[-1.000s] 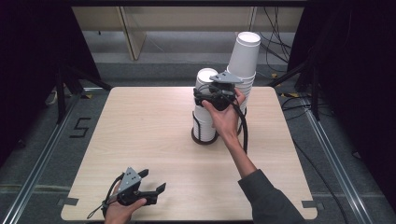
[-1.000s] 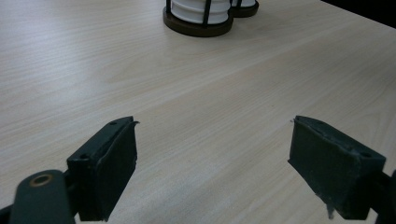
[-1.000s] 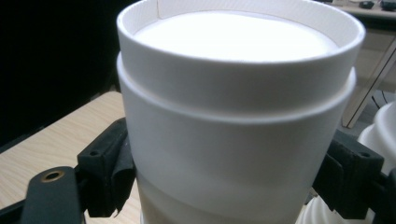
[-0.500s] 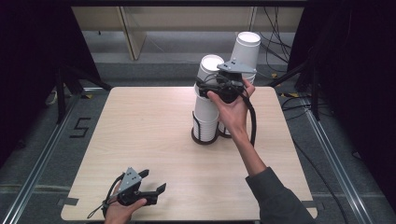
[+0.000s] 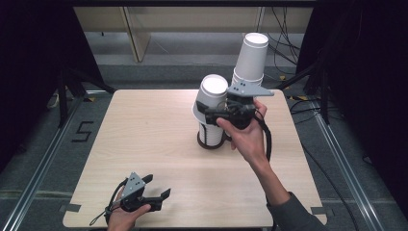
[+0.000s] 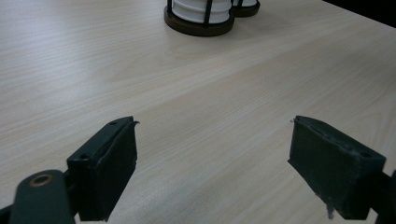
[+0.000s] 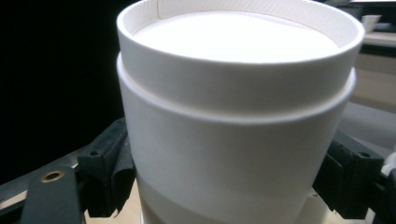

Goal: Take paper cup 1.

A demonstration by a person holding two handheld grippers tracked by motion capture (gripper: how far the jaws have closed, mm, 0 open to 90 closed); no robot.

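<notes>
Seen from the high view: right claw (image 5: pixel 219 117) raised at about 1 o'clock over the wooden surface (image 5: pixel 144 139), clamped round an upside-down white cup (image 5: pixel 213 96) that tops the nearer cup stack (image 5: pixel 210 127); stack seated in a dark ring holder (image 5: pixel 210 143); a second, taller stack (image 5: pixel 250 57) just behind at 1 o'clock, leaning slightly. Closer up in the right gripper view: cup (image 7: pixel 233 116) base-up between the two black jaws, each jaw pressed against its side wall, recessed bottom rim plainly visible, detail lost from above. From the left gripper view: left claw (image 6: pixel 212 172) wide open, nothing between the jaws, bare wood grain beneath; at 12 o'clock the foot of the holder (image 6: pixel 198 25) with white cup rims inside thin dark bars, and the edge of a second holder (image 6: pixel 246 8) just beside it. In the high view, left claw (image 5: pixel 156 192) resting low at 7 o'clock near the surface's front edge, well apart from the stacks.

Against the picture half a second earlier: gripped cup sitting lower and more upright; right hand (image 5: pixel 248 137) drawn slightly nearer; left claw unmoved.
</notes>
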